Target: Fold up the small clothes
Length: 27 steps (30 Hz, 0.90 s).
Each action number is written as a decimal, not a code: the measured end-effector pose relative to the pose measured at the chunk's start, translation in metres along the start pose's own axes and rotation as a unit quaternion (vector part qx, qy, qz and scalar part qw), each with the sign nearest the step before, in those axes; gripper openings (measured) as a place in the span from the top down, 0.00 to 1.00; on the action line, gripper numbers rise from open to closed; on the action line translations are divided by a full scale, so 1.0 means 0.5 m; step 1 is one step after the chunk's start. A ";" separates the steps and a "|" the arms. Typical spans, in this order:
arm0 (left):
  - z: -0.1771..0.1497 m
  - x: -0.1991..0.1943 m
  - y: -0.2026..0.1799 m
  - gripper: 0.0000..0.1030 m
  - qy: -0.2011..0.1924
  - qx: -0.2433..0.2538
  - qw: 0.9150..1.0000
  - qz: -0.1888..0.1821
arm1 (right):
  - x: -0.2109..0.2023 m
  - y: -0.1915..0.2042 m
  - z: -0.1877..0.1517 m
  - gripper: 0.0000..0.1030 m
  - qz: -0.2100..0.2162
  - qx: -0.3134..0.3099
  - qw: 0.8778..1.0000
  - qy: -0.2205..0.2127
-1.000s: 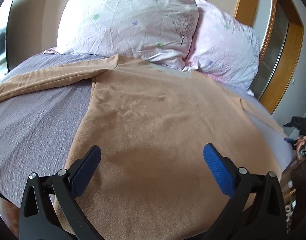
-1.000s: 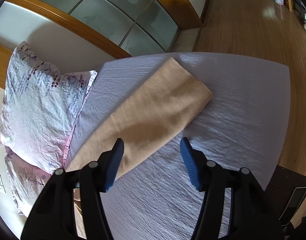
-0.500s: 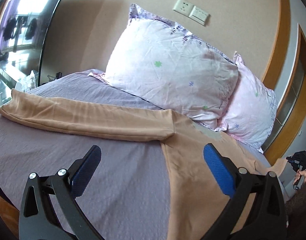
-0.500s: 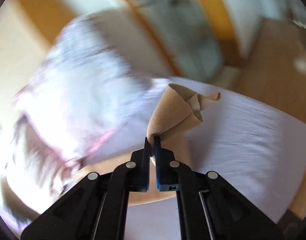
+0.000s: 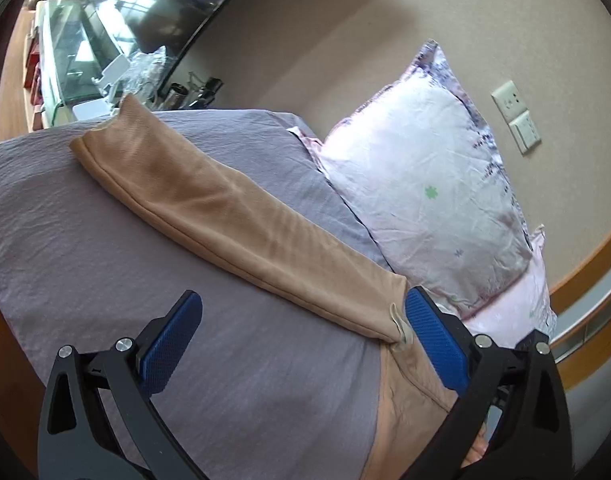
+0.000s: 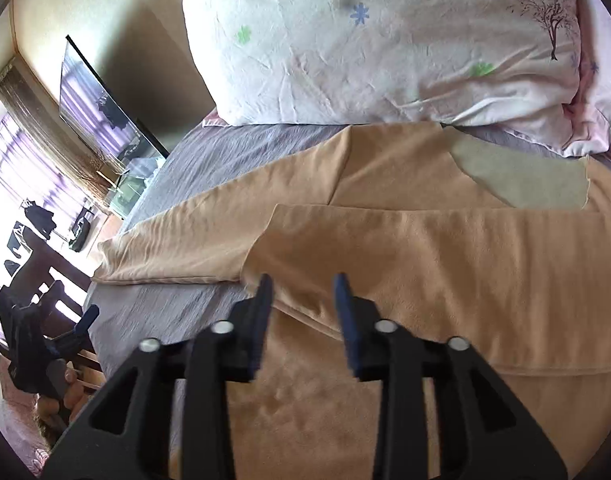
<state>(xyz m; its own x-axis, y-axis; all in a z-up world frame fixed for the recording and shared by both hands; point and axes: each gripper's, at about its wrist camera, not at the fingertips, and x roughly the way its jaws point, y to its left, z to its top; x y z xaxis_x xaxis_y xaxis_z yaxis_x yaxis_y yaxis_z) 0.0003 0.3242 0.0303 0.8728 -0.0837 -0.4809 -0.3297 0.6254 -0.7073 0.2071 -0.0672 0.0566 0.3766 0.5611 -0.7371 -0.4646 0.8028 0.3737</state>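
Observation:
A tan long-sleeved shirt (image 6: 425, 248) lies flat on the grey bed sheet (image 6: 153, 308). Its right sleeve (image 6: 445, 240) is folded across the chest. Its left sleeve (image 5: 225, 216) stretches straight out over the sheet; it also shows in the right wrist view (image 6: 185, 240). My right gripper (image 6: 301, 292) is open just above the folded sleeve's cuff end and holds nothing. My left gripper (image 5: 301, 324) is wide open and empty, low over the sheet by the left armpit seam.
Two pale floral pillows (image 5: 425, 200) (image 6: 385, 40) lie at the head of the bed, touching the shirt's collar. A glass-topped side table (image 5: 77, 64) with clutter stands past the bed's far left edge. The other gripper (image 6: 41, 344) shows at the bed's left side.
My right gripper carried the right sleeve across the shirt, laid it down and opened. My left gripper swung left from the shirt body towards the left sleeve, staying open.

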 end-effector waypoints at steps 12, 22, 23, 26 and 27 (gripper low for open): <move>0.092 0.033 0.121 0.24 0.019 -0.133 0.989 0.066 | -0.182 -0.146 -0.057 0.23 -0.011 0.072 0.993 -0.096; 0.147 0.077 0.162 0.93 0.056 -0.183 0.974 0.122 | -0.180 -0.151 -0.089 0.19 0.029 0.072 0.993 -0.094; 0.151 0.077 0.146 0.94 0.053 -0.163 0.976 0.134 | -0.192 -0.157 -0.092 0.19 0.027 0.071 0.992 -0.100; 0.165 0.076 0.034 0.95 0.024 -0.068 0.989 0.128 | -0.230 -0.179 -0.104 0.18 0.012 0.072 0.989 -0.127; 0.169 0.081 -0.019 0.95 0.021 -0.034 0.993 0.111 | -0.243 -0.189 -0.108 0.18 0.006 0.074 0.988 -0.137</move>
<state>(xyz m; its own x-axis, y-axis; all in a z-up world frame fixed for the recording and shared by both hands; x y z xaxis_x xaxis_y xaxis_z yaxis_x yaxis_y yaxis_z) 0.0692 0.3803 0.0615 0.7608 0.0175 -0.6487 -0.5373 0.5776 -0.6146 0.1617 -0.2221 0.0805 0.5850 0.5873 -0.5594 -0.3549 0.8055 0.4745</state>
